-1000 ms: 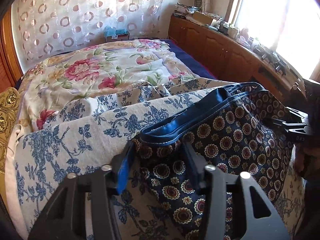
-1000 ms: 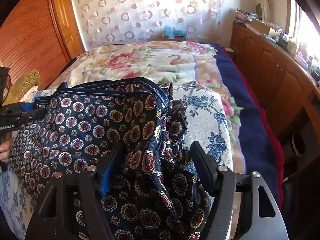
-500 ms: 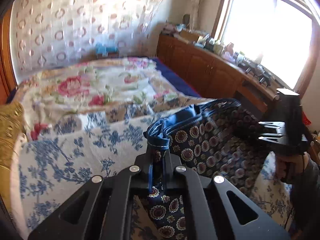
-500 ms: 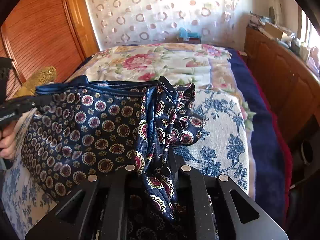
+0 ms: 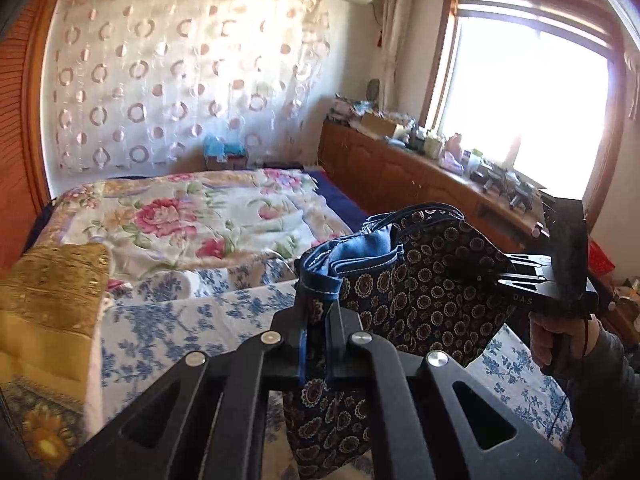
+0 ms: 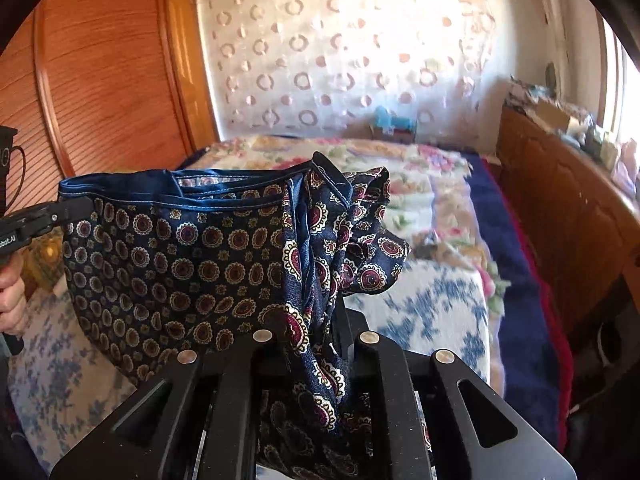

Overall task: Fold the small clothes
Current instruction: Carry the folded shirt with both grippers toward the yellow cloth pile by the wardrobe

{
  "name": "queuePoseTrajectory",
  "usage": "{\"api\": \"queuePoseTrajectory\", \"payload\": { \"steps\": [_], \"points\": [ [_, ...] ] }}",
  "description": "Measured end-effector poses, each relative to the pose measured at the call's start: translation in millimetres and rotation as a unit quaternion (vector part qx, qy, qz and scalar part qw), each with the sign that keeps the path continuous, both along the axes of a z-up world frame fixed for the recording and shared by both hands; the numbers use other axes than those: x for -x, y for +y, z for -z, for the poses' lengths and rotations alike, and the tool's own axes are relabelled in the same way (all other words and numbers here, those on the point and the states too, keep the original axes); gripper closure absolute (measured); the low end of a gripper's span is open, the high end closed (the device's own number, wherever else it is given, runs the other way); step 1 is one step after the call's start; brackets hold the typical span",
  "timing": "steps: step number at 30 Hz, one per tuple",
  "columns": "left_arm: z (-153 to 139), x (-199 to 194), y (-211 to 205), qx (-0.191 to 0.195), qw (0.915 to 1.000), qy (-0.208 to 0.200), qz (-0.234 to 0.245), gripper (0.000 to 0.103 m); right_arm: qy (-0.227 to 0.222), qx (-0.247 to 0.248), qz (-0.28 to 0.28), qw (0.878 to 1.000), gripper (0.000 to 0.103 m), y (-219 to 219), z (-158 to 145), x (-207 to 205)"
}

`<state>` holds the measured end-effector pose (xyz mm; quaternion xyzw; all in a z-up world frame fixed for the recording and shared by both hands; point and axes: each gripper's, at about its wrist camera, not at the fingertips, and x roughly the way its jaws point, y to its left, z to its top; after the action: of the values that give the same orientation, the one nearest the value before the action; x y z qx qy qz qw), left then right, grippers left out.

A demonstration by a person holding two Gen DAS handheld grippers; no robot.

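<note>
The left gripper (image 5: pixel 314 332) and right gripper (image 6: pixel 316 336) each pinch one end of the patterned shorts (image 6: pixel 180 264). The waistband spans sideways between them, the cloth hanging below, above the bed (image 5: pixel 180 312).

Garment (image 6: pixel 192 264): navy ground, rows of maroon-and-gold round medallions, plain blue waistband (image 5: pixel 360 248) with pale stitching. Left gripper (image 5: pixel 316 344) and right gripper (image 6: pixel 316 344): black, silver rivets; blue pads on the left one. Under the garment, bed cover (image 5: pixel 192 312): white with blue floral sprigs. Beyond the grippers, quilt (image 5: pixel 192 216): cream with pink roses and green leaves, dark blue edge. Left of the left gripper, cushion (image 5: pixel 56 280): gold. Curtain (image 6: pixel 340 60): sheer white, pink rings. Cabinets (image 6: pixel 560 208) and wardrobe door (image 6: pixel 100 80): orange-brown wood.
</note>
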<state>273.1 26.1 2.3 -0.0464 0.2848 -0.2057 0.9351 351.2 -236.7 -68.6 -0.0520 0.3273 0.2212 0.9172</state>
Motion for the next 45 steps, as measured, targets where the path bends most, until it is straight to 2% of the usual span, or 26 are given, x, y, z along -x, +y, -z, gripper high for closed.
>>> {"api": "queuePoseTrajectory", "payload": {
  "steps": [7,18,22,30,34,39,42,45],
  "points": [
    [-18.2,22.6,41.4,-0.003,0.9989,-0.025,-0.039,0.101,-0.025,-0.002,-0.031,0.999,0.094,37.8,-20.8,0.6],
    [-28.8,56.2,114.8,0.006,0.9930,-0.051,-0.106,0.101,-0.060,0.006,-0.093,0.994,0.094,102.2,-45.7,-5.0],
    [-30.9,70.0,147.2,0.018,0.9880,-0.066,-0.138,0.101,-0.077,0.012,-0.121,0.990,0.094,126.2,-58.5,-5.8],
    [-11.3,92.3,211.2,0.034,0.9725,-0.070,-0.219,0.101,-0.113,0.046,-0.200,0.972,0.094,221.4,-80.5,-20.2],
    [13.0,97.0,239.0,0.035,0.9626,-0.050,-0.264,0.101,-0.117,0.075,-0.241,0.960,0.094,286.7,-76.8,-34.2],
    [43.4,100.4,265.8,0.038,0.9542,-0.018,-0.296,0.101,-0.111,0.115,-0.282,0.946,0.094,365.4,-49.8,-52.7],
    [56.0,99.1,273.2,0.040,0.9521,-0.006,-0.303,0.101,-0.108,0.138,-0.295,0.939,0.094,401.3,-30.3,-62.3],
    [66.0,95.3,276.4,0.038,0.9508,0.003,-0.307,0.101,-0.110,0.142,-0.305,0.935,0.093,416.3,-19.0,-68.2]
  ]
}}
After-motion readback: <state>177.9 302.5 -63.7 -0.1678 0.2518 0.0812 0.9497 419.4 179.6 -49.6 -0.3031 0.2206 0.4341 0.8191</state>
